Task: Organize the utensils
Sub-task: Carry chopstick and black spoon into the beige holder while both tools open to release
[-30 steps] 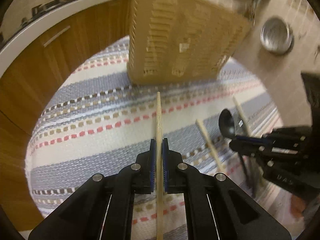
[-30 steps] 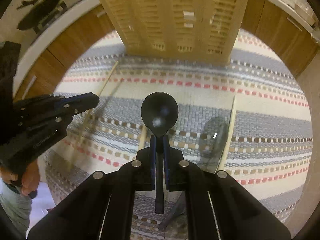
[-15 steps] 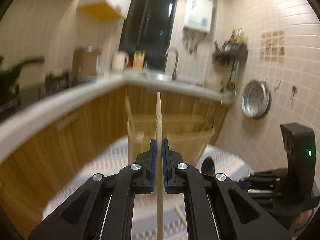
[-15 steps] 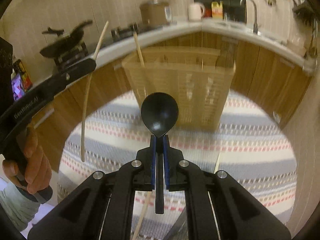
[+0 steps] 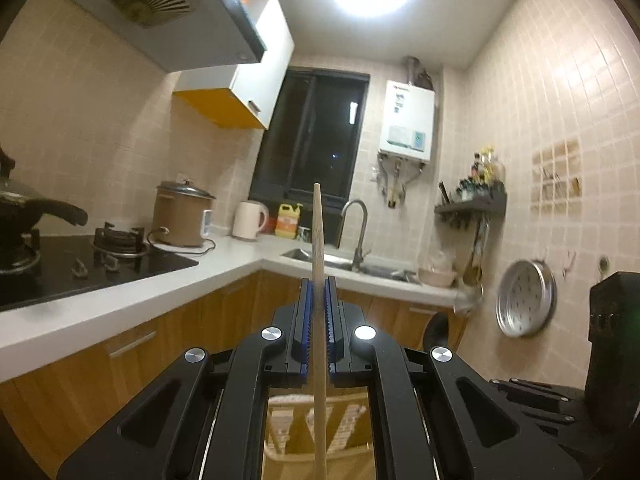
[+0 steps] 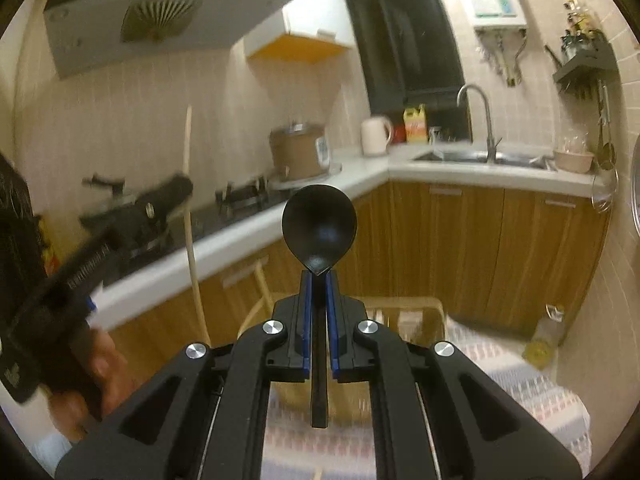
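My left gripper point(image 5: 319, 286) is shut on a wooden chopstick point(image 5: 317, 240) and holds it upright, tip up. The same chopstick point(image 6: 188, 208) shows in the right wrist view, standing in the left gripper point(image 6: 176, 192) at the left. My right gripper point(image 6: 319, 280) is shut on the handle of a black spoon point(image 6: 319, 220), bowl up. The tan slotted utensil holder point(image 6: 416, 312) stands on the striped mat point(image 6: 520, 392) below and beyond the right gripper; one chopstick point(image 6: 262, 284) stands in it. The holder point(image 5: 348, 420) also shows under the left gripper, between its arms.
A white worktop point(image 5: 120, 292) with a hob, a pan, a rice cooker point(image 5: 182, 216) and a kettle runs along the left. A sink with a tap point(image 5: 356, 232) is ahead. Wooden cupboards point(image 6: 480, 248) stand below. A metal lid point(image 5: 524, 300) hangs on the right wall.
Both grippers have lifted and tilted up from the mat with the chopstick and the spoon held. The views swung from the mat and holder to the kitchen walls.
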Demonstrator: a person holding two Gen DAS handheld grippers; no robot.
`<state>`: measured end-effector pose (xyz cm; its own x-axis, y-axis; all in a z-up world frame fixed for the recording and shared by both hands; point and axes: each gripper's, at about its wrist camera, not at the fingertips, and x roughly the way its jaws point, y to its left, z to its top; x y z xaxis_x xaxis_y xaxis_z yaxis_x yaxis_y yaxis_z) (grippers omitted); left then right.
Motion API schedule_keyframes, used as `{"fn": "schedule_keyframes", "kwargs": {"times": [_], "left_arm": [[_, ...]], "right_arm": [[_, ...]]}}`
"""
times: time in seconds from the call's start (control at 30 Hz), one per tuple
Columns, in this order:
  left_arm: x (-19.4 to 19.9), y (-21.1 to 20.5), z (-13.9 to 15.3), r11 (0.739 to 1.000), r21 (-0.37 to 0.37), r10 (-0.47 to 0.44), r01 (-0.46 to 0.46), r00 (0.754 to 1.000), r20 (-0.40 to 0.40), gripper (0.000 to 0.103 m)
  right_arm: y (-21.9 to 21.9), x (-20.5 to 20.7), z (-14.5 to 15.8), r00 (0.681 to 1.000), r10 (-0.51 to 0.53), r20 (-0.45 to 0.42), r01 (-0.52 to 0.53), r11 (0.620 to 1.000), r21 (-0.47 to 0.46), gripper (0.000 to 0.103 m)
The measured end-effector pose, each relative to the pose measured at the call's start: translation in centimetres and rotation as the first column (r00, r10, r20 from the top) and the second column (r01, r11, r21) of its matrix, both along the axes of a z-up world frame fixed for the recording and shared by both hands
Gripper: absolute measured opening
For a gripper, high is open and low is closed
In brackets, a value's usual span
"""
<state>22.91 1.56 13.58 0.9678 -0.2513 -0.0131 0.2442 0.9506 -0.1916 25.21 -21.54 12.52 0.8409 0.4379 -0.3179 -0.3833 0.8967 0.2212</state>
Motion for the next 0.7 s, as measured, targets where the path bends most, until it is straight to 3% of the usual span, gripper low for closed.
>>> {"fn": "schedule_keyframes", "kwargs": {"times": [0.1, 0.27, 0.37, 0.7], "left_arm": [[1.4, 0.2, -0.3, 0.999, -0.026, 0.038, -0.037, 0.999, 0.034, 0.004], [3.9, 0.5, -1.7, 0.994, -0.067, 0.09, -0.089, 0.996, 0.018, 0.004], [5.1, 0.7, -3.1, 0.988, -0.073, 0.134, -0.133, 0.991, 0.007, 0.004], [5.7, 1.1, -5.4, 0.989, -0.05, 0.138, -0.14, 0.99, -0.037, 0.005]], "right_arm": [[0.0, 1.0, 0.1, 0.994, -0.068, 0.085, 0.065, 0.997, 0.036, 0.005], [1.0, 2.8, -1.7, 0.974, -0.153, 0.166, 0.148, 0.988, 0.04, 0.005], [1.7, 3.9, -3.2, 0.977, -0.142, 0.156, 0.14, 0.99, 0.028, 0.005], [2.5, 4.4, -5.4, 0.983, -0.126, 0.134, 0.128, 0.992, -0.007, 0.005]]}}
